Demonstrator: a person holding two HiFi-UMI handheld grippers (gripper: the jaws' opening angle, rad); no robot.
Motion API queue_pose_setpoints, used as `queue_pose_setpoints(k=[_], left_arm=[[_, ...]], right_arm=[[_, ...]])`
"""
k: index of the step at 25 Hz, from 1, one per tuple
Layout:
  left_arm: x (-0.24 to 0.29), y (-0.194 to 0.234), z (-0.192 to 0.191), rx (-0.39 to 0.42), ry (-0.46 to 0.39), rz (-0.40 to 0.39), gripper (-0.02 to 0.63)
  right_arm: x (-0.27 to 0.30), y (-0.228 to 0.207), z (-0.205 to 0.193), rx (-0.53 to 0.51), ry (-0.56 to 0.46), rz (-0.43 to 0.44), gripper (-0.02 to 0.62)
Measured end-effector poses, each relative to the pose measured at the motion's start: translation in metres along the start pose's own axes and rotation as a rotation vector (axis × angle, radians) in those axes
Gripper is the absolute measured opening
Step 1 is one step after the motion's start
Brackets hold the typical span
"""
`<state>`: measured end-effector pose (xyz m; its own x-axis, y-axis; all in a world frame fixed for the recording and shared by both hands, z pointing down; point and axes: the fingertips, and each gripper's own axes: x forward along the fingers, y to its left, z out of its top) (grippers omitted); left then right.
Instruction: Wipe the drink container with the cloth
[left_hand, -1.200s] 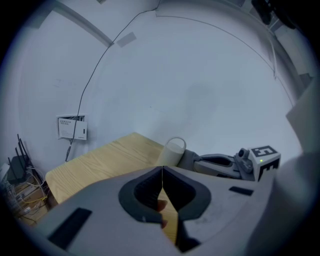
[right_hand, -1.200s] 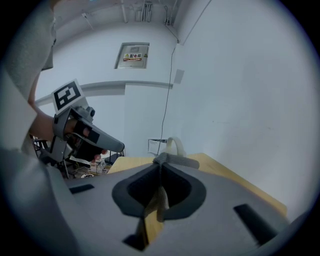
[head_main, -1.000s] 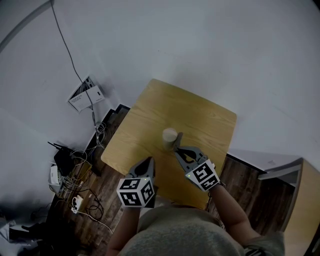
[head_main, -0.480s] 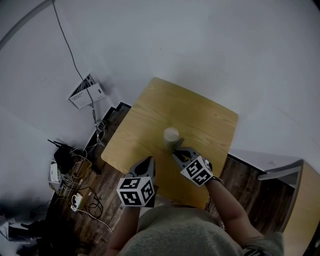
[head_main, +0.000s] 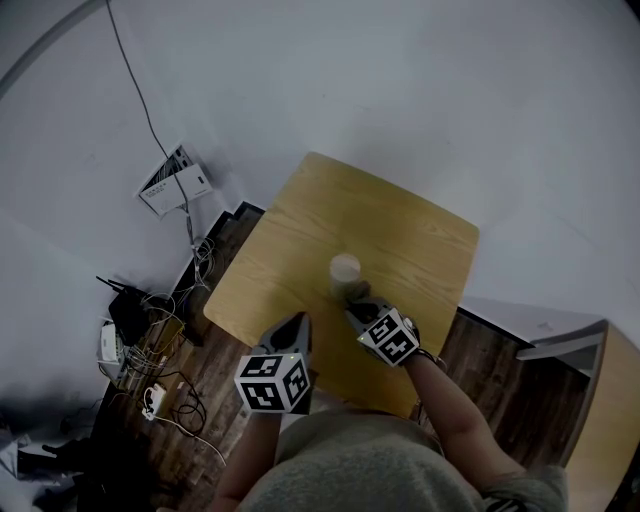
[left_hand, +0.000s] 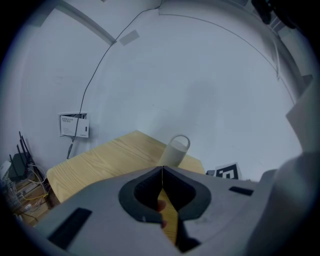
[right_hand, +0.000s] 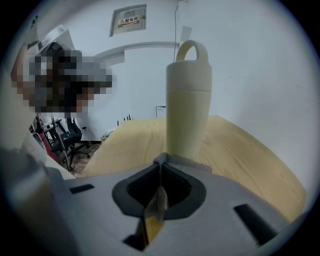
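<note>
A cream drink container (head_main: 344, 270) (right_hand: 188, 102) with a loop handle stands upright near the middle of the wooden table (head_main: 300, 250). My right gripper (head_main: 357, 300) (right_hand: 161, 161) is shut on a grey cloth (right_hand: 176, 160), whose fold lies against the container's lower side. The cloth also hangs down between the jaws. My left gripper (head_main: 297, 325) (left_hand: 162, 168) is shut with nothing in it, held near the table's front edge, apart from the container (left_hand: 175, 150).
The table (right_hand: 250, 150) is small, with edges close on all sides. Cables, a router and a power strip (head_main: 150, 350) lie on the dark floor at the left. A white wall box (head_main: 172, 186) sits above them. A cabinet corner (head_main: 600, 400) is at the right.
My right gripper has moved forward and left with the cloth, from beside the container's right to against its base. The left gripper has stayed put.
</note>
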<state>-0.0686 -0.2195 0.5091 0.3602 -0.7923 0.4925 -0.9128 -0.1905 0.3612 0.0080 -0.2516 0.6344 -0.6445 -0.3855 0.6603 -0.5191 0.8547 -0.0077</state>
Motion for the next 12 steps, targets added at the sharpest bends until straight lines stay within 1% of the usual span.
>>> queue_pose_setpoints(k=[8,12], left_arm=[[-0.003,0.001,-0.001,-0.002,-0.005,0.004,0.003],[-0.004,0.001,0.0,-0.002,-0.01,0.007,0.003]], right_arm=[[0.005,0.003,-0.005,0.072,-0.003,-0.009,0.012],[-0.004,0.014,0.001,0.068,-0.028,-0.001,0.012]])
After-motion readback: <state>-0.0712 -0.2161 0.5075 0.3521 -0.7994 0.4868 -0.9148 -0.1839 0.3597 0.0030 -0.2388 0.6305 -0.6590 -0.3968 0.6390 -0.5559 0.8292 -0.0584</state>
